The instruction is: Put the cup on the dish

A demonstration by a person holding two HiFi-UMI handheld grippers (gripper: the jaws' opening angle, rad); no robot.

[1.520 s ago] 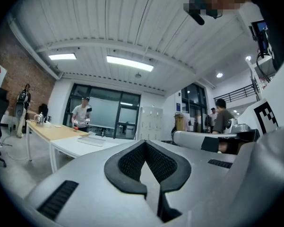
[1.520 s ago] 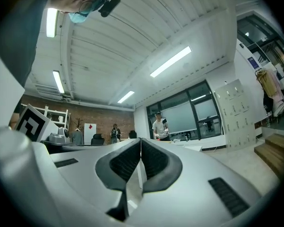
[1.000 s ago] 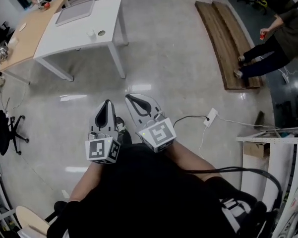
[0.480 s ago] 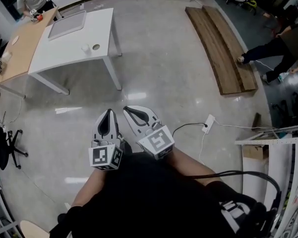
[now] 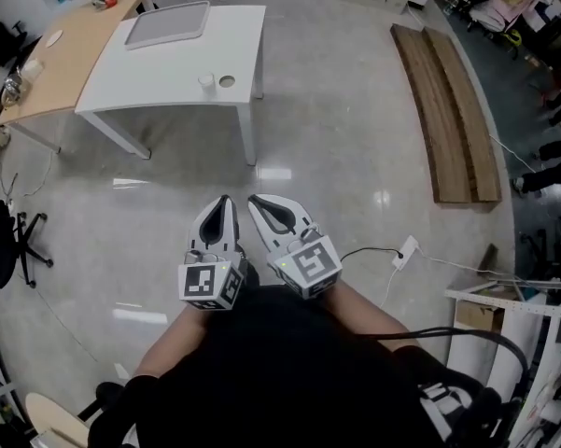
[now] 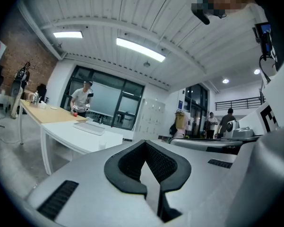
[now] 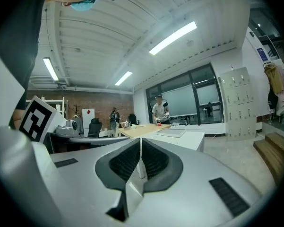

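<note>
A small white cup (image 5: 205, 81) stands next to a round dish (image 5: 226, 81) near the front edge of a white table (image 5: 140, 73), far ahead across the floor. Both grippers are held close to my body, side by side, pointing toward that table. The left gripper (image 5: 223, 203) and the right gripper (image 5: 259, 203) are both shut with nothing between their pads. In the left gripper view the white table (image 6: 80, 137) lies beyond the closed jaws. The right gripper view shows the table (image 7: 185, 138) ahead as well.
A grey tray (image 5: 165, 23) lies at the back of the white table, and a wooden desk (image 5: 61, 54) adjoins it on the left. Long wooden planks (image 5: 448, 110) lie on the floor to the right. A power strip (image 5: 406, 250) with a cable, a black chair (image 5: 0, 241) and a white rack (image 5: 513, 292) are nearby.
The whole view has shifted: the white table now sits further right and nearer. Both grippers have moved together toward it, still shut. The person by the planks has left the view.
</note>
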